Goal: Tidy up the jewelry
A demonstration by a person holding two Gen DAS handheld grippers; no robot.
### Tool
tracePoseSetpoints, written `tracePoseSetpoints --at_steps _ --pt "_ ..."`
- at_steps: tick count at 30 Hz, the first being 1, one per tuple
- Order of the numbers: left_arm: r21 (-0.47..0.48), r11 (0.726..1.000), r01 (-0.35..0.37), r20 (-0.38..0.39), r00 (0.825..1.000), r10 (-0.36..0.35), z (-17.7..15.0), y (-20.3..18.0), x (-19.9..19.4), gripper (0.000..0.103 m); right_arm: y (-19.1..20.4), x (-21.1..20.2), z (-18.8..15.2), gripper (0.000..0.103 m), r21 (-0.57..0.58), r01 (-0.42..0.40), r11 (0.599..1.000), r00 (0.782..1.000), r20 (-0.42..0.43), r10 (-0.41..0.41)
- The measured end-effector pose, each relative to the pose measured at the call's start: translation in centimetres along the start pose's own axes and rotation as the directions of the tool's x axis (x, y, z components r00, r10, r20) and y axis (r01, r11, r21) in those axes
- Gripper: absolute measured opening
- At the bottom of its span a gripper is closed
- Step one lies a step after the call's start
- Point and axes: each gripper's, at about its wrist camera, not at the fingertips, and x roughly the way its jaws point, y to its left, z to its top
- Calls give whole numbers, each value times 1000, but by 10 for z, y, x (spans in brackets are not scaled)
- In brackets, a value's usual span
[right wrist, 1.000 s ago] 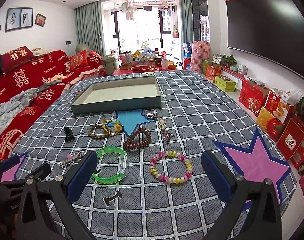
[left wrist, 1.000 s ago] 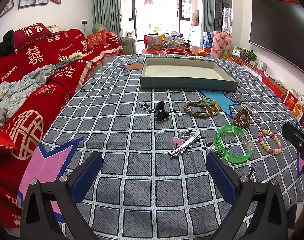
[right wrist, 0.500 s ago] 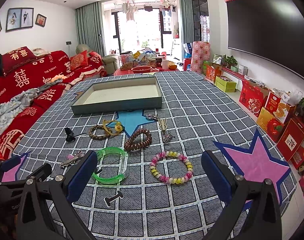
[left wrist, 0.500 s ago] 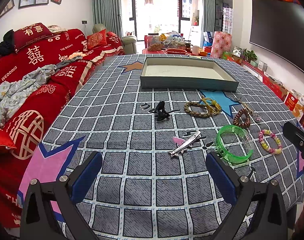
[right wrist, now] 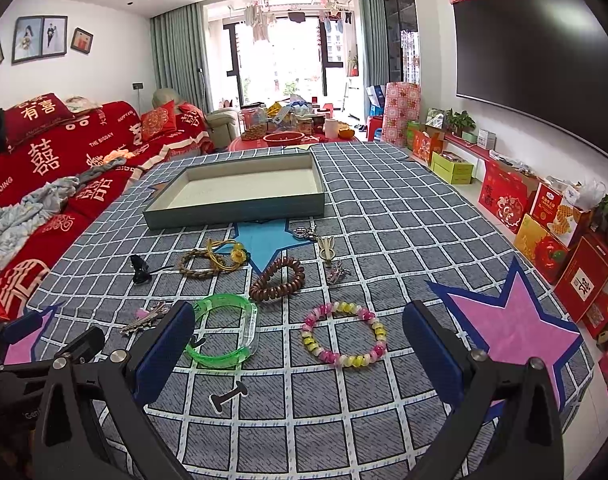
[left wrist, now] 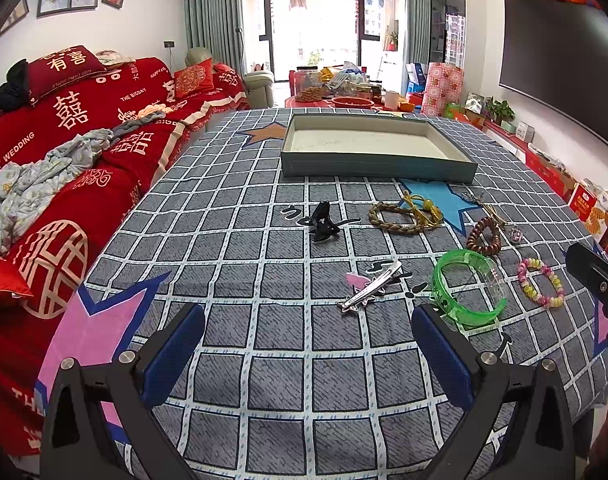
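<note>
My left gripper (left wrist: 308,344) hangs wide open and empty over the checked cloth (left wrist: 240,240); just ahead lies the silver hair clip (left wrist: 370,287), light, stiff and slick, so I'd pinch it across its middle. My right gripper (right wrist: 298,342) gapes empty above the beaded bracelet (right wrist: 343,339), probably limp, best taken at one side. The tray (right wrist: 240,211) sits beyond, holding nothing.

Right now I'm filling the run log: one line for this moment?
left gripper: open, empty | right gripper: open, empty | tray: empty | beaded bracelet, green bangle: on cloth
</note>
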Motion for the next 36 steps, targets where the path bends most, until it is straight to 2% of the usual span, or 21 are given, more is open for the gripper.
tracePoseSetpoints --at_steps 36 --pt "1 1000 6 -13 1000 -6 -3 1 -1 103 1 3 -2 103 14 -5 1000 1000 -22 5"
